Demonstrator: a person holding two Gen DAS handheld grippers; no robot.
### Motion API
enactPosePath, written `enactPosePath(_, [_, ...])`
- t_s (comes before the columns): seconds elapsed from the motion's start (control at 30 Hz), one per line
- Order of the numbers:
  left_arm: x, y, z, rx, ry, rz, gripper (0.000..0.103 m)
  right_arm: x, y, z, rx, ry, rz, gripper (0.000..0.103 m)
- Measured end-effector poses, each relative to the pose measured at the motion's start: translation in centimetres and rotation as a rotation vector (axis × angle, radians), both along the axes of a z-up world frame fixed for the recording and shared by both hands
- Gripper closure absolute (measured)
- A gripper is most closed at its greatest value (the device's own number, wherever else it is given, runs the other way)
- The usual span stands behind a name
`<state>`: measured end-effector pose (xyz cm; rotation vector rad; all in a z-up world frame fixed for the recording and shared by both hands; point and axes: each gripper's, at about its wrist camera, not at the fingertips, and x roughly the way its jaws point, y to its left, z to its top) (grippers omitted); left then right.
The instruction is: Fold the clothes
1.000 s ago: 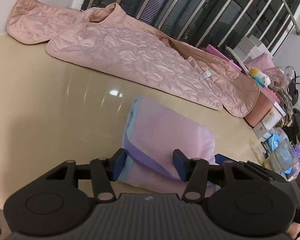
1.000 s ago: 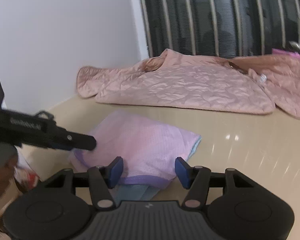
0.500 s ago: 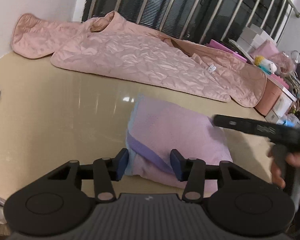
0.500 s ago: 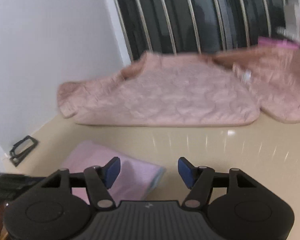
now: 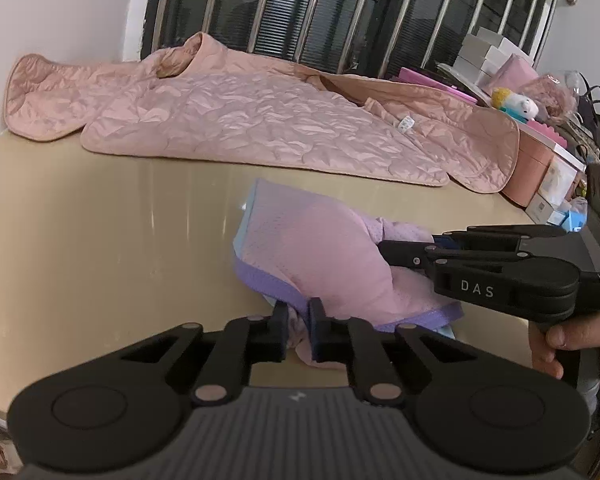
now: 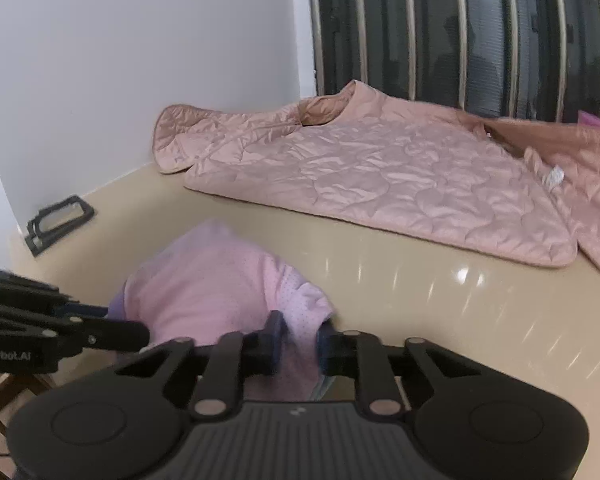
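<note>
A folded pink mesh garment [image 5: 316, 256] with purple trim lies on the beige table [image 5: 100, 240] near its front edge. My left gripper [image 5: 298, 326] is shut on the garment's near purple-trimmed edge. My right gripper [image 6: 300, 340] is shut on another edge of the same pink garment [image 6: 208, 284], which bulges up between the two grips. In the left wrist view the right gripper [image 5: 436, 250] reaches in from the right with a hand [image 5: 572, 340] on its handle. In the right wrist view the left gripper [image 6: 112, 322] enters from the left.
A quilted pink jacket [image 5: 252, 124] lies spread across the far side of the table, below a barred window [image 5: 340, 12]. Boxes and toys [image 5: 516, 100] crowd the right end. A black frame-like object [image 6: 58, 224] rests by the white wall at the table's left.
Both grippers were open around the folded garment's edges and have closed on it. The right gripper swung back to the garment, whose fabric now bunches up between the grips.
</note>
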<state>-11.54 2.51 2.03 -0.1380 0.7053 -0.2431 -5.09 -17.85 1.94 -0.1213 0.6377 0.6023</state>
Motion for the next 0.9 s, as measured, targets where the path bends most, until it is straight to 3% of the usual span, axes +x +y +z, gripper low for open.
enactPosePath(0.33, [1.4,-2.9,4.3,0.051,-0.175,-0.042,0.096,0.8,-1.2,5.3,-0.044,-0.147,-0.052,0.094])
enactPosePath(0.5, [5.4,-5.1,6.3,0.021,-0.217,-0.058,0.096,3.3,-1.7,9.4,-0.124,-0.274,-0.086,0.094])
enactPosePath(0.6, [9.2,-6.5,7.6,0.002,-0.232,-0.056,0.096,6.6,-2.0,11.4,-0.160,-0.312,-0.123,0.094])
enactPosePath(0.9, [23.4,-9.4,8.2,-0.054,-0.180,-0.005,0.097,21.4,-2.7,12.4,-0.233,-0.259,-0.226,0.094])
